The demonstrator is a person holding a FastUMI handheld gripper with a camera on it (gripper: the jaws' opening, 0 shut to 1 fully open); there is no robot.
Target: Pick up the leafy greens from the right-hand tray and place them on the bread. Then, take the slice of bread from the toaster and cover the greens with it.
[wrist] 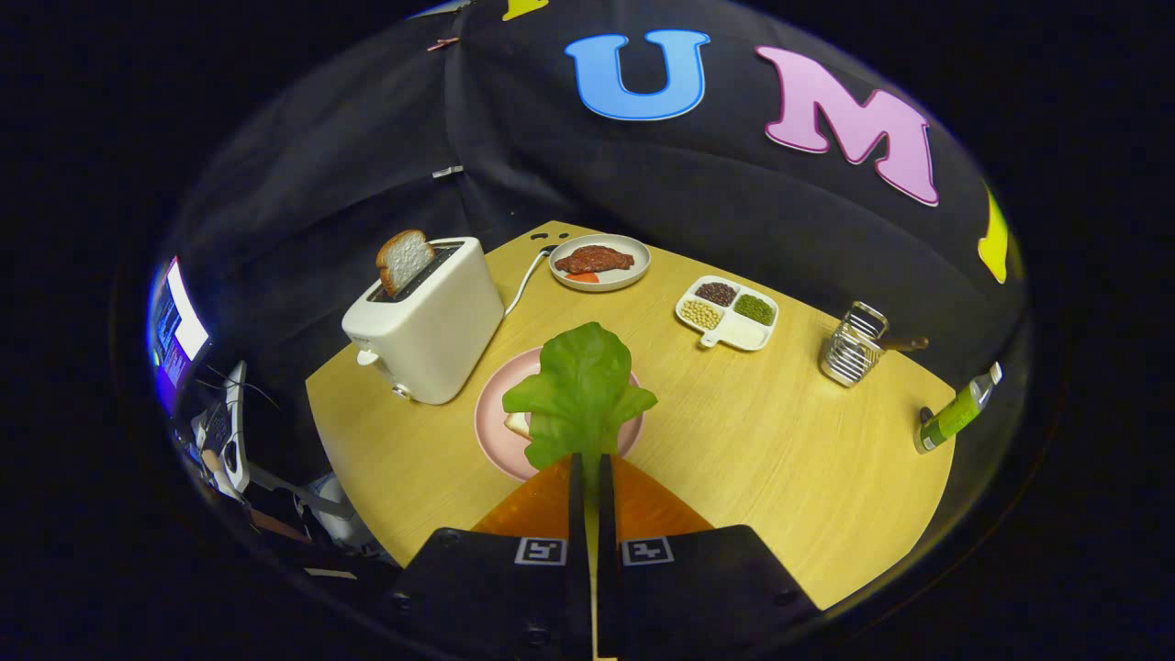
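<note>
Spreading its ruffled green leaf (584, 390), pinched by gripper (592, 464).

A pale wood-grain finish, smooth and matt, is seen on the table (780, 459). The toaster (427, 321) is cased in smooth white plastic with a soft sheen. The bread slice (404, 259) standing in its slot is shown with a porous, rough crumb. The leafy greens (580, 390), pinched by the stem between the closed fingers of the gripper (592, 468), appear slightly glossy and veined. The pink plate (491, 418) looks smooth and matt. The utensil holder (852, 349) is of shiny wire metal. Matt black cloth is noted as the wall.
</note>
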